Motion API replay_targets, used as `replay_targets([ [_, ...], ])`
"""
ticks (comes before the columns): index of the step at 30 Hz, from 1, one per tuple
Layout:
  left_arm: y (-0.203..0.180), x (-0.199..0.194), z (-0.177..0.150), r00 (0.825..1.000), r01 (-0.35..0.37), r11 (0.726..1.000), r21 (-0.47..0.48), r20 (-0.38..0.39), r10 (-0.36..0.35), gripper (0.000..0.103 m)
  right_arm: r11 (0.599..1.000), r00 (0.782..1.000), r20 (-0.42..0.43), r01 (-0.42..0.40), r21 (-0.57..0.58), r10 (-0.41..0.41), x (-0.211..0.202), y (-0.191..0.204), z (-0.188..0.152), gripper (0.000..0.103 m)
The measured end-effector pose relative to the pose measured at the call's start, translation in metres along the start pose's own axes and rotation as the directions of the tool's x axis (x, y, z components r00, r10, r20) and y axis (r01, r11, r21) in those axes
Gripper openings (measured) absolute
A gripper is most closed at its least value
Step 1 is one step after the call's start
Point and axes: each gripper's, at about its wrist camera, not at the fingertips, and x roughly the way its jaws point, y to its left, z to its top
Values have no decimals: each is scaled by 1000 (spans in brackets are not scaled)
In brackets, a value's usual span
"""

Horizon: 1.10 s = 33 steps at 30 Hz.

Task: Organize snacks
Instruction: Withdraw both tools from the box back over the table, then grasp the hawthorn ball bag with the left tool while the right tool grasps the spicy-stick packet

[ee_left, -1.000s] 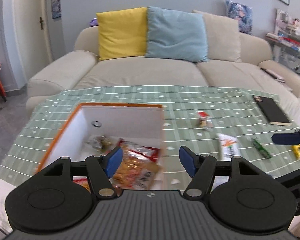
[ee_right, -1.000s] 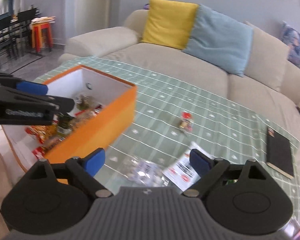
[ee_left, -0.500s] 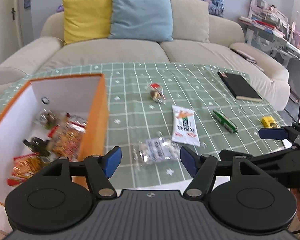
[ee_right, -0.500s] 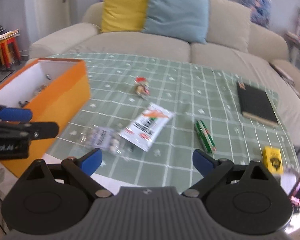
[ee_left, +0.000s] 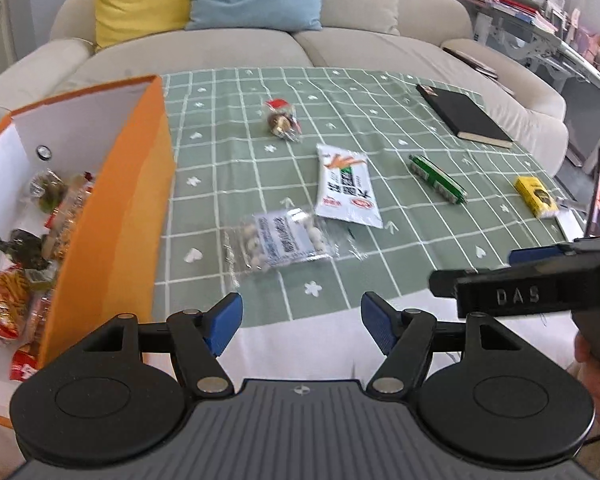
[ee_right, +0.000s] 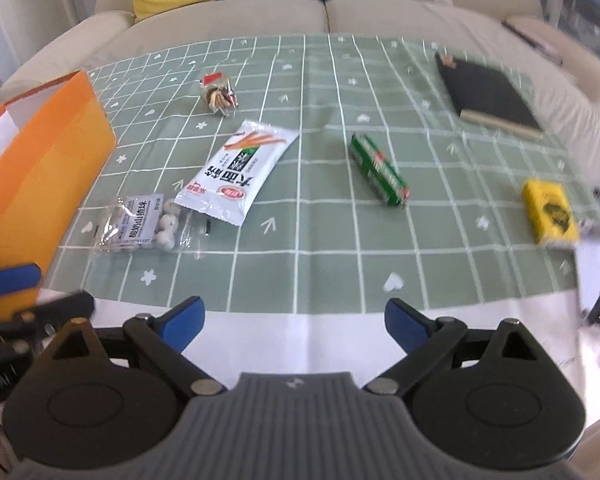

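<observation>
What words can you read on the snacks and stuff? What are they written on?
"DAS" – on the right gripper's black finger.
"酸奶山楂球" – on the clear bag of white balls.
White packet: big Chinese letters and a red logo, too blurred to read.
Green pack, yellow box, small candy bag: print too small.

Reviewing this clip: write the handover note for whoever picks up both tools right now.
Left tool: open, empty, over the near table edge beside the orange box.
Right tool: open, empty, over the near edge.
Done: several snacks already lie in the box.
Left on the tablecloth: clear bag of white balls, white packet, small red-topped bag, green pack, yellow pack.
The black notebook is no snack.
</observation>
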Motion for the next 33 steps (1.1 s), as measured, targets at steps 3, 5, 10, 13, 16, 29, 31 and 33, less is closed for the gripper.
replay_targets([
  [3,-1,6,-2,1000,-8,1000,13,-9,9,80,999,999,-20,-26,43,26,4,-4,1,89],
  [5,0,8,-3,1000,-29,999,19,-3,29,80,999,999,-25,-37,32,38,7,-1,1,84],
  [10,-7,12,7,994,-86,985,150,81,74,80,997,997,13,-73,1,73,10,9,7,82],
  [13,-11,23,15,993,-102,958,269,91,80,83,998,997,44,-65,-18,65,13,12,15,79],
  [16,-11,36,26,997,-70,937,343,49,57,84,996,994,55,-94,7,93,16,9,24,79],
  [29,-19,84,60,994,40,772,634,-104,34,88,986,982,92,-167,26,164,46,21,63,86],
  [31,-16,89,63,994,59,781,622,-113,14,89,985,982,82,-171,28,169,54,24,68,92],
  [33,-10,93,69,990,91,798,595,-138,-10,89,984,982,76,-173,33,170,62,26,71,93],
])
